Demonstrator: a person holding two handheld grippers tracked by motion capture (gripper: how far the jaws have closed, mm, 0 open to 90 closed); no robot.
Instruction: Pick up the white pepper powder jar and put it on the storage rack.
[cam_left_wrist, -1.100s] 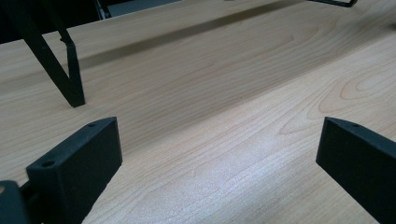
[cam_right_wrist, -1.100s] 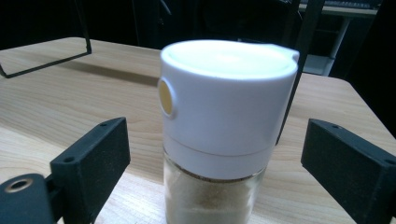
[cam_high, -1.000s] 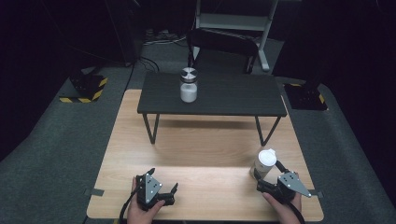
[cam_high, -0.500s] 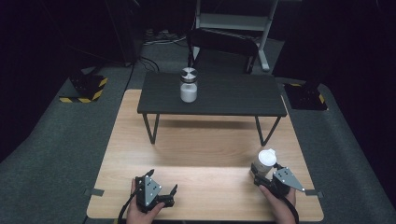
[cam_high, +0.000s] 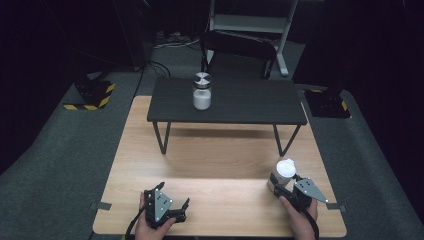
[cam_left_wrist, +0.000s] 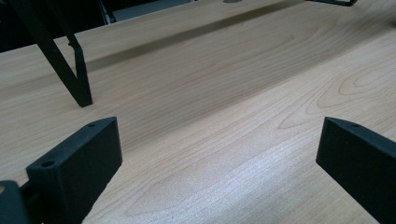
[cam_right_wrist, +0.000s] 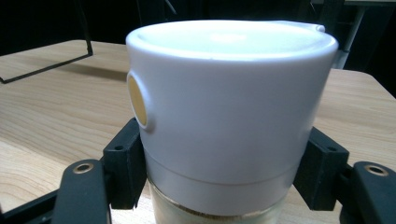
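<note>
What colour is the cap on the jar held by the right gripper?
White, with a small yellowish round spot on its side; the cap shows best in the right gripper view.

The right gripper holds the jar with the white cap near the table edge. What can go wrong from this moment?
1. The right gripper, whose jaws have just been closing, clamps the jar low under its white cap. If lifted fast, the top-heavy jar may tilt or slip.
2. The jar stands near the right front corner of the table, so a slip could send it off the edge.
3. The left gripper is open and apart, so nothing steadies the jar.
</note>
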